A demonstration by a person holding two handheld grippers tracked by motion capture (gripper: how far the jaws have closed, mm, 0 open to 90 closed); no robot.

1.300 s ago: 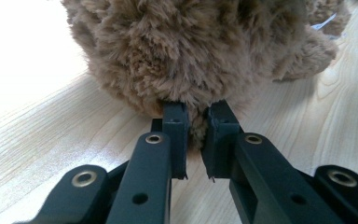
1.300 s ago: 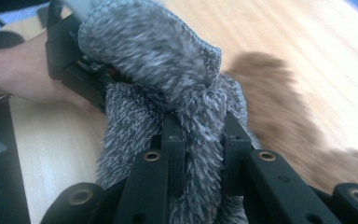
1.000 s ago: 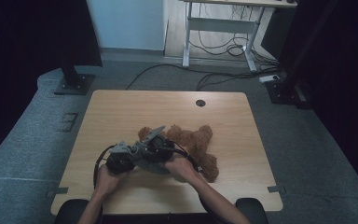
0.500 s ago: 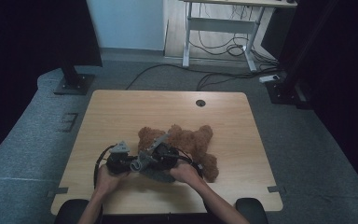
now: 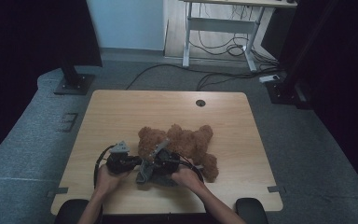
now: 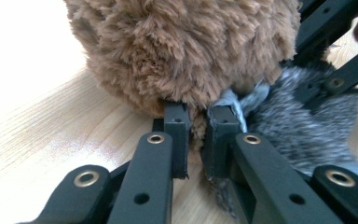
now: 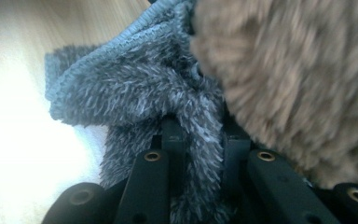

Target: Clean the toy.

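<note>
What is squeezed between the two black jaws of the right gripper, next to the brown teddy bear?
A fold of fuzzy grey cloth is pinched between the jaws of the right gripper, seen in the right gripper view. The brown teddy bear presses against it from the side.

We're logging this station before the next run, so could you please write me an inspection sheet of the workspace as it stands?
Surface: light wooden table, with a round cable hole near its far edge.
Job's things: brown teddy bear lying on the table; grey fuzzy cloth bunched against its near side.
Clutter: nothing seen.
Grippers: left gripper shut on a pinch of the bear's fur with grey fabric beside it; right gripper shut on the grey fuzzy cloth.
Cables: a black cable loops from the left gripper; more cables run across the floor beyond the table.
Surroundings: grey carpet, a second desk's white frame, dark stands at both sides.
</note>
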